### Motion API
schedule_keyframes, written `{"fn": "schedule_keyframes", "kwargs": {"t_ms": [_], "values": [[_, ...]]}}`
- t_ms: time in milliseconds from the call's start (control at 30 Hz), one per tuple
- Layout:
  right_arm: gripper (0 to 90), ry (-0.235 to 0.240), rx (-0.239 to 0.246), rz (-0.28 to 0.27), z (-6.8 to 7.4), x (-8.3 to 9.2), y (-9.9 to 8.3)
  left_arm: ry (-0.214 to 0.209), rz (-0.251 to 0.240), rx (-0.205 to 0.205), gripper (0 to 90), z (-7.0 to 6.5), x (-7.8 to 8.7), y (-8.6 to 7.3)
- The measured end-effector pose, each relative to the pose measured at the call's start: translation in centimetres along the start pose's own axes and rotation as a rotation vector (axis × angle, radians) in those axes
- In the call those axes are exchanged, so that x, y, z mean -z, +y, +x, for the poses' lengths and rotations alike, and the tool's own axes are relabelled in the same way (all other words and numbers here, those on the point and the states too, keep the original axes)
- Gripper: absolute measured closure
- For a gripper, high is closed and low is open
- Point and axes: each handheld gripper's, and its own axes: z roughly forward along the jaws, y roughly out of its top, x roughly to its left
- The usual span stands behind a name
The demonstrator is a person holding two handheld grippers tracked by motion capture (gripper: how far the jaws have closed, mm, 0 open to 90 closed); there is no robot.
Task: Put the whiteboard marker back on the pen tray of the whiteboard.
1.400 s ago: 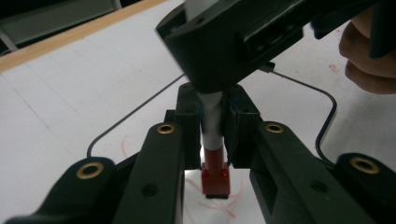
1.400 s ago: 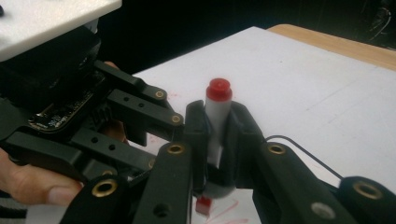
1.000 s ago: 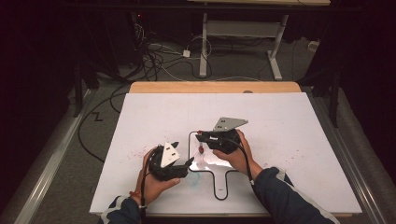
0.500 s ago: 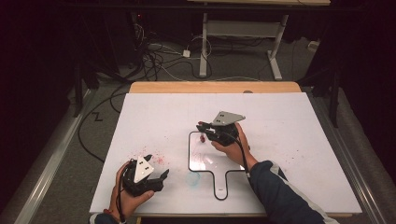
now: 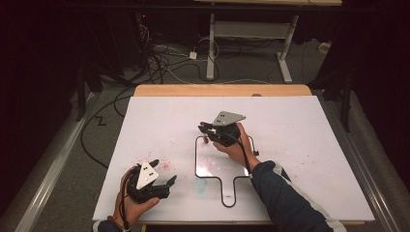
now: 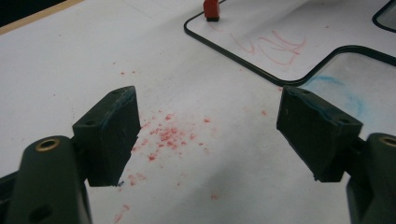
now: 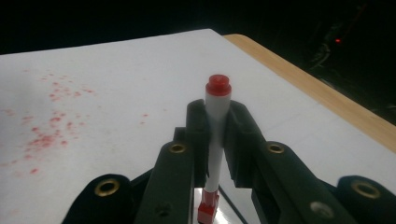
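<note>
Over the far corner of the small whiteboard (image 5: 212, 162) on the table (image 5: 300, 145), my right hand-held gripper (image 5: 209, 130) pinches a red marker (image 7: 215, 140) upright, tip down. Left hand-held gripper (image 5: 162, 176) sits spread, holding nothing, well apart at the near-left, so the right one's nearer.

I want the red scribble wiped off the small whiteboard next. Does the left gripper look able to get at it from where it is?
Probably yes. The left gripper is open and holds nothing, and bare table lies between it and the red scribble. The right gripper, shut on the red marker, stands at the whiteboard's far corner, off that path.
</note>
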Motion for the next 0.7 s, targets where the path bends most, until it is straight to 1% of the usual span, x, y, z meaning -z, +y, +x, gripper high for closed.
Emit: {"fn": "schedule_keyframes", "kwargs": {"t_ms": [33, 67, 100, 133, 233, 267, 300, 333, 400, 433, 467, 500, 533, 567, 600, 667, 700], "values": [[81.8, 0.023, 0.002, -0.001, 0.1, -0.1, 0.1, -0.004, -0.006, 0.003, 20.8, 0.0, 0.0, 0.0], [81.8, 0.047, -0.008, -0.001, 0.3, -0.1, 0.2, -0.008, -0.007, 0.006, 20.8, 0.1, 0.1, 0.0], [81.8, 0.060, -0.002, 0.005, 0.5, -0.1, 0.3, -0.006, -0.008, 0.006, 20.7, 0.0, 0.1, 0.0], [81.8, 0.062, 0.011, 0.014, 0.6, -0.1, 0.4, -0.003, -0.007, 0.003, 20.7, 0.0, 0.1, 0.0], [81.8, -0.007, 0.034, 0.039, 0.1, -0.2, 0.6, -0.003, -0.004, -0.005, 20.7, -0.2, 0.0, 0.1], [81.8, -0.050, 0.045, 0.047, -0.1, -0.3, 0.5, -0.008, -0.005, -0.006, 20.6, -0.3, -0.1, 0.1], [81.8, -0.068, 0.046, 0.047, -0.4, -0.3, 0.5, -0.011, -0.006, -0.009, 20.7, -0.3, -0.1, 0.1], [81.8, -0.053, 0.012, 0.040, -0.7, -0.2, 0.4, -0.009, -0.002, -0.014, 20.7, -0.4, -0.1, 0.1], [81.7, -0.034, -0.006, 0.036, -0.8, -0.1, 0.3, -0.012, 0.005, -0.024, 20.7, -0.4, -0.2, 0.1], [81.7, 0.008, -0.021, 0.032, -0.7, -0.1, 0.3, -0.013, 0.003, -0.017, 20.7, -0.4, -0.3, 0.1], [81.7, 0.035, -0.022, 0.032, -0.6, -0.1, 0.4, -0.010, 0.007, -0.020, 20.7, -0.4, -0.3, 0.1], [81.8, 0.085, -0.024, 0.037, 0.0, -0.1, 0.6, -0.012, 0.007, -0.022, 20.7, -0.4, -0.3, 0.1], [81.8, 0.085, -0.024, 0.037, 0.0, -0.1, 0.6, -0.015, 0.004, -0.018, 20.7, -0.4, -0.3, 0.1], [81.7, 0.104, -0.032, 0.035, 0.3, -0.1, 0.7, -0.015, 0.003, -0.018, 20.7, -0.4, -0.2, 0.1], [81.7, 0.110, -0.029, 0.038, 0.6, -0.1, 0.8, -0.014, 0.005, -0.023, 20.7, -0.4, -0.2, 0.1], [81.7, 0.136, -0.030, 0.040, 1.0, -0.1, 0.9, -0.014, 0.002, -0.024, 20.6, -0.4, -0.2, 0.1], [81.8, 0.129, -0.026, 0.046, 1.1, 0.0, 0.9, -0.015, 0.001, -0.022, 20.7, -0.4, -0.2, 0.1]]}}
